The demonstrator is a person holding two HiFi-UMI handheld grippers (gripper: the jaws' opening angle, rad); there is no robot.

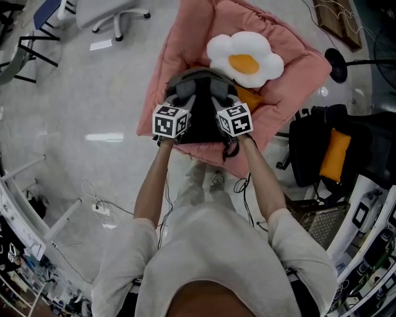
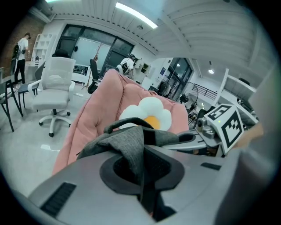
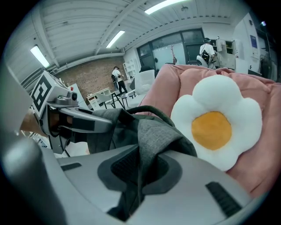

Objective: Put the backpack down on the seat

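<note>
The grey and black backpack (image 1: pixel 201 111) sits in the middle of the head view, over the front part of the pink seat (image 1: pixel 179 37). It is gripped from both sides. The left tongs (image 1: pixel 180 96) are closed narrow on a fold of its grey fabric, which bunches up between the pads in the left gripper view. The right tongs (image 1: pixel 221 94) pinch another grey fold in the same way. Whether the bag's bottom rests on the seat cannot be told.

Just above the backpack in the frame, a fried-egg cushion (image 1: pixel 244 59) lies against the seat's back, with an orange pillow (image 1: pixel 249 98) showing beside the bag. Each of the tongs carries a cube with black-and-white square markers (image 1: pixel 170 121).

A white office chair (image 1: pixel 111 12) stands on the pale floor (image 1: pixel 93 93) at the upper left. A black bag with an orange pad (image 1: pixel 322 148) is at the right edge, and a wire basket (image 1: pixel 322 223) is below it. A power strip with cables (image 1: pixel 99 207) lies at the lower left. Far back in the left gripper view, a person (image 2: pixel 22 52) stands at the upper left.
</note>
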